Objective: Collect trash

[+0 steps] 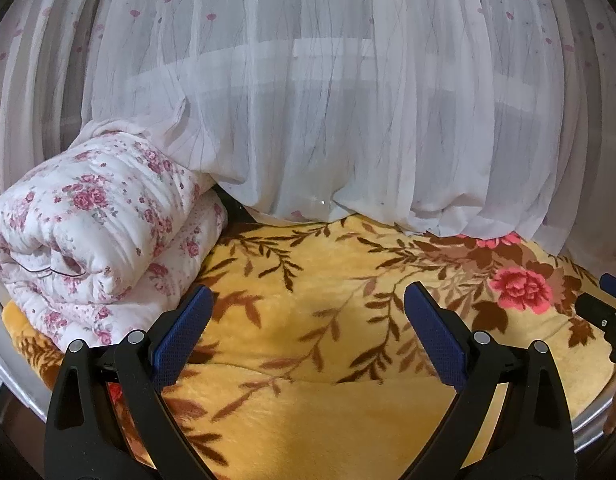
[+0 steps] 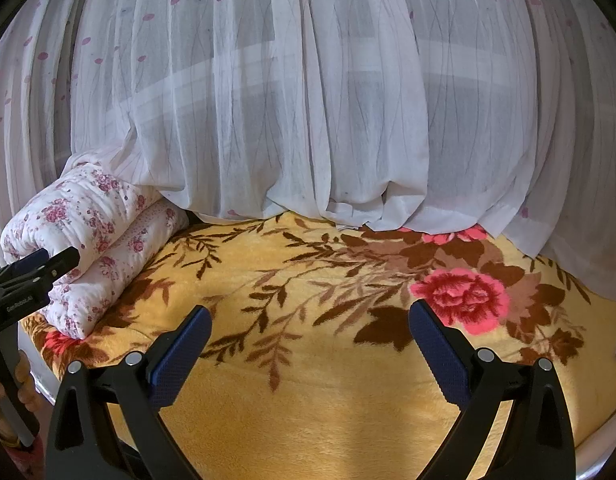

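You are holding both the left hand-held gripper (image 1: 306,300) and right hand-held gripper (image 2: 310,322) wide open, empty, over the yellow floral blanket (image 2: 328,380); no trash is showing ahead.

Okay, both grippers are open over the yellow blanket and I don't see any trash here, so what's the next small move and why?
Probably pan both cameras away to search elsewhere. The left gripper and right gripper are open and hold nothing over the yellow floral blanket. Only the folded floral quilt and the sheer curtain show; no trash is visible in either view, so closing on anything now seems pointless.
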A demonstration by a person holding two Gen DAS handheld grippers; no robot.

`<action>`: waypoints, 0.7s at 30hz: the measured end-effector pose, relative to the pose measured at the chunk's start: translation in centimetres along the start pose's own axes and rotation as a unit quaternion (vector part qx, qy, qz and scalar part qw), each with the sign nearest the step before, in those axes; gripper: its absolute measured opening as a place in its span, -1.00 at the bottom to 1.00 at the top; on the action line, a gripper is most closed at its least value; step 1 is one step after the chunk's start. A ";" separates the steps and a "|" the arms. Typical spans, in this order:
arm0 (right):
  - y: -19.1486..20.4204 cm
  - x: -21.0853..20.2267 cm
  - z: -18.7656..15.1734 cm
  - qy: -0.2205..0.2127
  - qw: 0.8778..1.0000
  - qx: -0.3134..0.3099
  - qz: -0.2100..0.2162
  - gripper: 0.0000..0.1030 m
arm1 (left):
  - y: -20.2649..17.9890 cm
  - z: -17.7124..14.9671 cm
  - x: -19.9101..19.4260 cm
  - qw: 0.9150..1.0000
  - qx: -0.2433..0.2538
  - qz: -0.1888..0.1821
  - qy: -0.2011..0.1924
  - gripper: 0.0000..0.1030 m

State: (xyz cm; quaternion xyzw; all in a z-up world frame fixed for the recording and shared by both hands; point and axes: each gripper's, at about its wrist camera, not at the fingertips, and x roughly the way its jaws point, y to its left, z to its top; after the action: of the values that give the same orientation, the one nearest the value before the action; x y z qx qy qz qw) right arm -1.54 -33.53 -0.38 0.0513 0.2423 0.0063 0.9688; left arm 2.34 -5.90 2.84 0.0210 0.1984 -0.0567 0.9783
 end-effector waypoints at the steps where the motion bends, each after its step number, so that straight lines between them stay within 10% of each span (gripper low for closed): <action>1: 0.0 0.0 0.0 0.000 1.000 0.000 0.000 0.89 | 0.0 0.0 0.0 1.000 0.000 0.001 0.000 0.82; 21: 0.0 0.0 0.0 0.000 1.000 0.000 0.001 0.89 | -0.1 -0.1 -0.2 1.000 -0.004 -0.003 0.001 0.82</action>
State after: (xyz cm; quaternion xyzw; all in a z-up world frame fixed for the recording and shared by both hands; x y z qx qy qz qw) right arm -1.55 -33.57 -0.36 0.0518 0.2426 0.0076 0.9687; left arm 2.08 -5.92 2.83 0.0170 0.1999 -0.0589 0.9779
